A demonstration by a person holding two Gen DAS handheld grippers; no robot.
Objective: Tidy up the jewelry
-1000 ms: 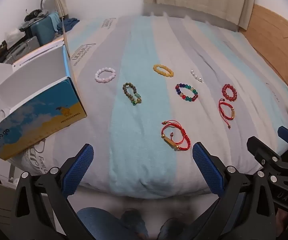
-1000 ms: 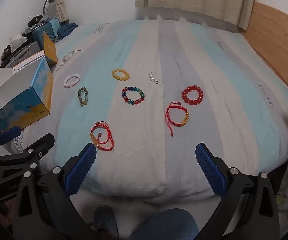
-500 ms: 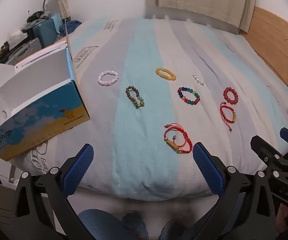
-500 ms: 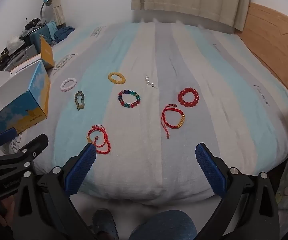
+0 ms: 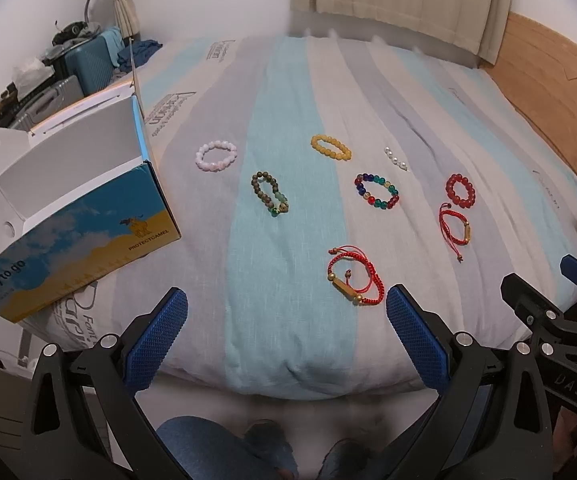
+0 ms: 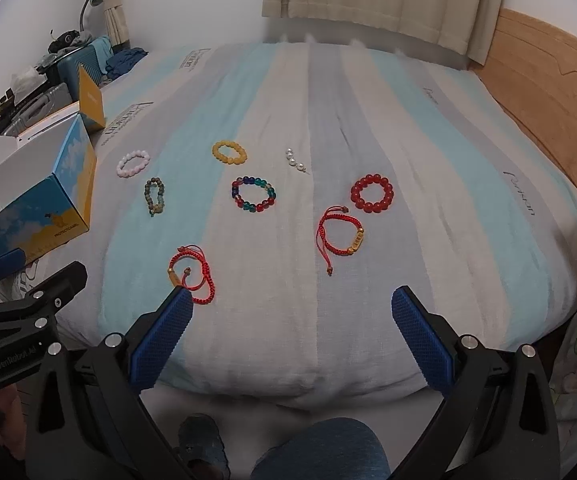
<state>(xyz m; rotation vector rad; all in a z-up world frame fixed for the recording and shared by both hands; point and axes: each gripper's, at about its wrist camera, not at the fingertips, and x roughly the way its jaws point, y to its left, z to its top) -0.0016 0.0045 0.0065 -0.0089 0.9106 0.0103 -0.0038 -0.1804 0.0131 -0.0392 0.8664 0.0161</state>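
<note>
Both grippers hang wide open and empty at the bed's near edge; the near red cord bracelet (image 5: 355,278) lies just ahead of the left gripper (image 5: 286,332), toward its right finger, its gold bar slanting. The right gripper (image 6: 292,334) seems closer to the other cord bracelet (image 6: 340,236). Only the left view shows into the open box (image 5: 76,184).

Bare striped bed (image 6: 428,240) is lying open along the near edge and the right side, giving a gripper room; the open box (image 5: 76,216) is blocking the left, and scattered bracelets, nearest the red cord bracelet (image 5: 354,274), are crowding the middle
</note>
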